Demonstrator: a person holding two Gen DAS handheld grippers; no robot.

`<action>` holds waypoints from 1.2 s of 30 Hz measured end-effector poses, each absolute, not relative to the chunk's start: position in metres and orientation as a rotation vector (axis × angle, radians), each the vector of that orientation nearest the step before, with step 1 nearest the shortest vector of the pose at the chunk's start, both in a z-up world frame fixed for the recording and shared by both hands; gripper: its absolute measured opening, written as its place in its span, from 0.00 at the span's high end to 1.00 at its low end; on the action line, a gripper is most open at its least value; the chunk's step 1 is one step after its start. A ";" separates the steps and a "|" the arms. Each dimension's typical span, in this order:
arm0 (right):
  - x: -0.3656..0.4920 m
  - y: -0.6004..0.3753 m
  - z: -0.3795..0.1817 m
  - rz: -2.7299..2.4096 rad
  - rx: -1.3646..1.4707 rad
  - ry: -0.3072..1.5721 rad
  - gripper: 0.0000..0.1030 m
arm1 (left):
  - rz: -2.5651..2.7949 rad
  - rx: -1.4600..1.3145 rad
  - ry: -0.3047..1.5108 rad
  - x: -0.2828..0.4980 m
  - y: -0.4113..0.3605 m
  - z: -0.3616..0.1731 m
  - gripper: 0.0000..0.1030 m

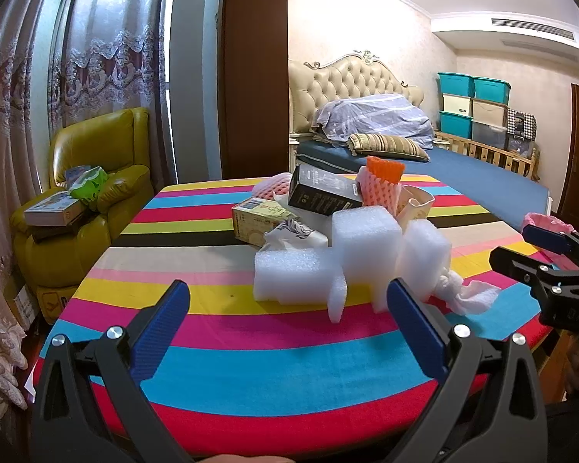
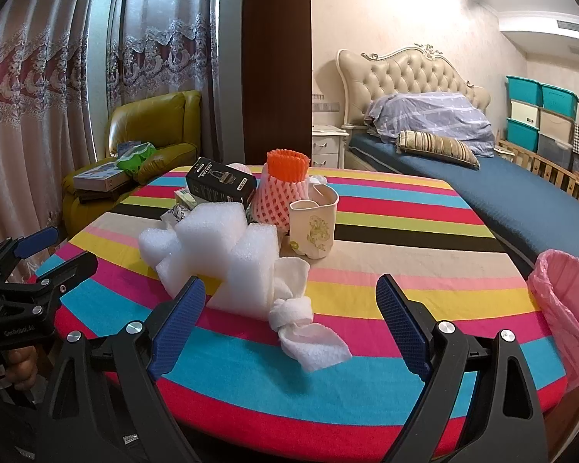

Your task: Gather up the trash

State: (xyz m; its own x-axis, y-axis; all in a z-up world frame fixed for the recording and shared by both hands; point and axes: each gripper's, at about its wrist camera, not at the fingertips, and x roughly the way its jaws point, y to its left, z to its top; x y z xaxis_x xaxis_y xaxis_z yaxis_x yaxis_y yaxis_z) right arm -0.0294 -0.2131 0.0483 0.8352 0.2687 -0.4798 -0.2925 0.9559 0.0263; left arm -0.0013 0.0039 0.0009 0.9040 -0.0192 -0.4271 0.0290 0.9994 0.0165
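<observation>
Trash pile: white foam blocks [image 1: 351, 262], knotted tissue [image 2: 305, 324], paper cup [image 2: 313, 227], black carton [image 1: 324, 193], foam fruit net [image 2: 278, 196]; on the striped table [image 1: 251, 359], just ahead of both tools.
Handling: foam looks light, squashy, bulky; grip across a narrow block end. Tissue looks soft; pinch at the knot.
Left tool [image 1: 287, 324]: jaws wide, empty.
Right tool [image 2: 289, 328]: jaws wide, tissue between them, untouched.
Bin: pink-lined bin [image 2: 567, 301], right of the right tool.
</observation>
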 end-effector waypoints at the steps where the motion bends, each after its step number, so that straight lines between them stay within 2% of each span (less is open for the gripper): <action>1: -0.029 -0.213 0.048 0.297 -0.049 0.501 0.18 | -0.026 0.022 0.443 -0.001 0.004 0.001 0.04; 36: -0.025 -0.214 0.046 0.298 -0.041 0.511 0.18 | -0.029 0.018 0.452 -0.001 0.005 0.000 0.04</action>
